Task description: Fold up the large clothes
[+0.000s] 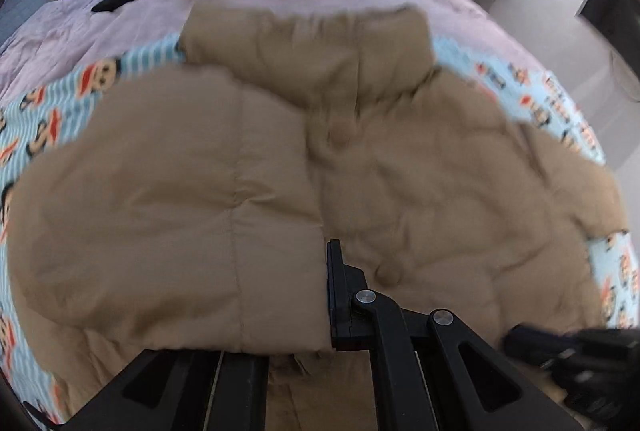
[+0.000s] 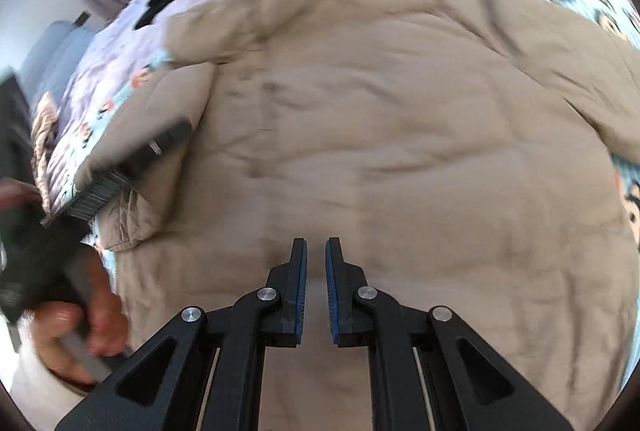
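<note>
The puffy tan quilted jacket lies across the bed's middle. Left tongs clamp its folded sleeve; right tongs hover slightly parted, empty. Slippery padding could spring loose, unfolding.

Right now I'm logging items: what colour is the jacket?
Tan: the jacket shows best in the left wrist view.
</note>
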Motion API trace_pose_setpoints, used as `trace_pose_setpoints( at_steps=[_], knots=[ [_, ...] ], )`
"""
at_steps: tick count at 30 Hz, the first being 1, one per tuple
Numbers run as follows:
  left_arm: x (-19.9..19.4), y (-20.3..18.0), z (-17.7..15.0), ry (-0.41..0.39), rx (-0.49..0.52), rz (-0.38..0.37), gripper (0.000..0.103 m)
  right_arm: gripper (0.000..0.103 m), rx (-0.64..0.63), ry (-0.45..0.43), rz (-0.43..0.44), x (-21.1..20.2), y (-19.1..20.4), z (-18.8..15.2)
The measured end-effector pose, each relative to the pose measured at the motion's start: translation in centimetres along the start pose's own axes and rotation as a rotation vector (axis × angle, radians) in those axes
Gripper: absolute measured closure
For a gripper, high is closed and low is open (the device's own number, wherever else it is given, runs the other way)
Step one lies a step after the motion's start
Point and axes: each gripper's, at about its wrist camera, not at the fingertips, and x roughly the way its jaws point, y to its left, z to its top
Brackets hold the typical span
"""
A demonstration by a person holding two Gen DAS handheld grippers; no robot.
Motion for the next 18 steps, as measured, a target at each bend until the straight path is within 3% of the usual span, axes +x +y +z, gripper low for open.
trace_pose_setpoints(
  at_steps=[3,5,6,7,8,9,13,15,18],
  knots=[
    [-1.7,-0.3,-0.9,-0.024,0.018,0.031,0.096,0.092,-0.026,0.008,0.012,-0.3,-0.8,-0.3],
    [-3.4,0.3,-1.4,-0.046,0.035,0.064,0.071,0.091,-0.05,0.007,0.019,-0.2,-0.4,0.3],
    [-4.7,0.8,-1.8,-0.066,0.034,0.081,0.035,0.082,-0.066,0.004,0.023,-0.9,-0.2,0.1],
    [-5.9,1.4,-1.9,-0.09,0.033,0.097,0.02,0.073,-0.086,-0.003,0.024,-0.9,0.6,0.0],
    [-7.3,2.1,-2.3,-0.121,0.034,0.104,0.02,0.045,-0.12,-0.016,0.03,-1.3,1.5,0.1],
    [-8.6,2.8,-2.5,-0.142,0.037,0.121,0.02,0.026,-0.143,-0.03,0.033,-1.2,2.8,0.2],
    [-11.1,8.1,-3.1,-0.188,-0.059,0.205,0.02,0.024,-0.34,-0.101,0.011,-1.6,8.6,0.5],
    [-10.5,12.0,-3.4,-0.155,-0.159,0.247,0.02,0.024,-0.443,-0.128,-0.031,-1.1,11.4,0.1],
    [-8.9,17.6,-4.5,-0.089,-0.329,0.24,0.02,0.024,-0.606,-0.175,-0.103,0.4,16.2,-0.5]
  ],
)
